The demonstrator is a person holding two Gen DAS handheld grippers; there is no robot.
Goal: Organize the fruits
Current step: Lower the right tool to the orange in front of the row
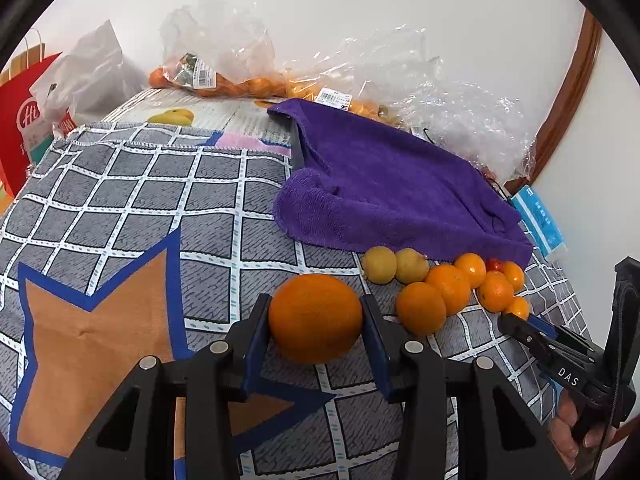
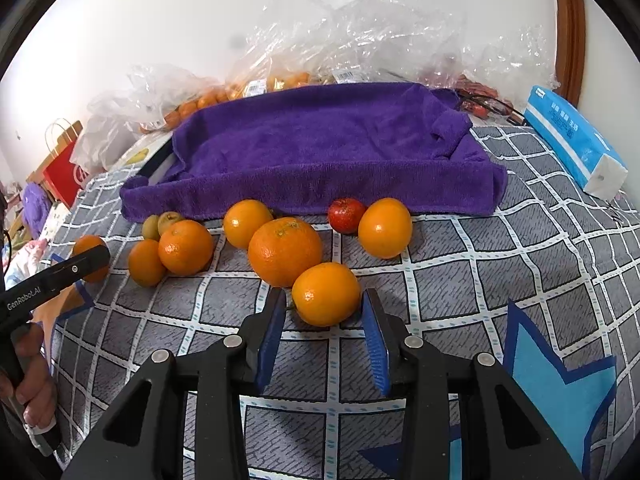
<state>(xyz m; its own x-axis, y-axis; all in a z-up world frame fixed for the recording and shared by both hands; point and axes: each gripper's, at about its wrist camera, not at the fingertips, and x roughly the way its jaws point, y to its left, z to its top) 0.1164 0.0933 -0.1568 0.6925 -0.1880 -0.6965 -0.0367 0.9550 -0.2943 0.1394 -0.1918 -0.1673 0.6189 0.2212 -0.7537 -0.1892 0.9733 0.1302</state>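
Note:
A big orange (image 1: 315, 318) rests on the grey checked cloth (image 1: 120, 184), and my left gripper (image 1: 315, 308) is shut on it, a blue pad against each side. To its right lies a row of fruit: two yellowish ones (image 1: 379, 264), several oranges (image 1: 448, 288) and a small red fruit (image 1: 495, 265). My right gripper (image 2: 323, 298) is open around the nearest small orange (image 2: 326, 294), which sits at its fingertips with a slim gap on the left side. Behind that one lie a larger orange (image 2: 285, 250) and the red fruit (image 2: 346, 216).
A purple towel (image 2: 320, 152) lies spread behind the fruit. Clear plastic bags (image 2: 360, 32) holding more fruit pile against the white wall. A blue tissue pack (image 2: 572, 144) sits at the right edge, and a red paper bag (image 1: 20, 120) stands at the far left.

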